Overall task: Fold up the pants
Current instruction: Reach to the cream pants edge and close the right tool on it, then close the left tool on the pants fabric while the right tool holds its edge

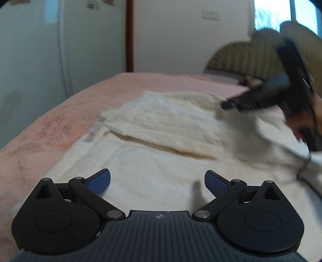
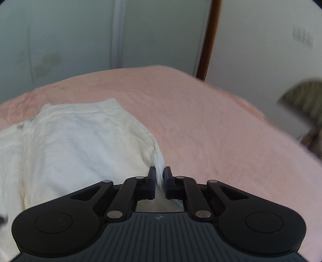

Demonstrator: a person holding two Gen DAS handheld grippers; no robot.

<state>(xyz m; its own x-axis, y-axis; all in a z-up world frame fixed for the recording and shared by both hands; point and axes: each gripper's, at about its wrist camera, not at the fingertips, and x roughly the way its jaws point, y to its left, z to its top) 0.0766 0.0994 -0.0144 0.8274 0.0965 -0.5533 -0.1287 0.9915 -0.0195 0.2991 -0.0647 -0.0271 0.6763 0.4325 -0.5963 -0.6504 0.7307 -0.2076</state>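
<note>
Cream-white pants lie spread on a pink bed cover, with one part folded over another. My left gripper is open and empty, low over the near part of the pants. My right gripper is shut on an edge of the pants and holds that edge a little above the bed cover. In the left wrist view the right gripper appears blurred at the right, over the far side of the pants.
A white wall and wardrobe doors stand behind the bed, with a brown wooden post. A padded headboard is at the right. A window is at the upper right.
</note>
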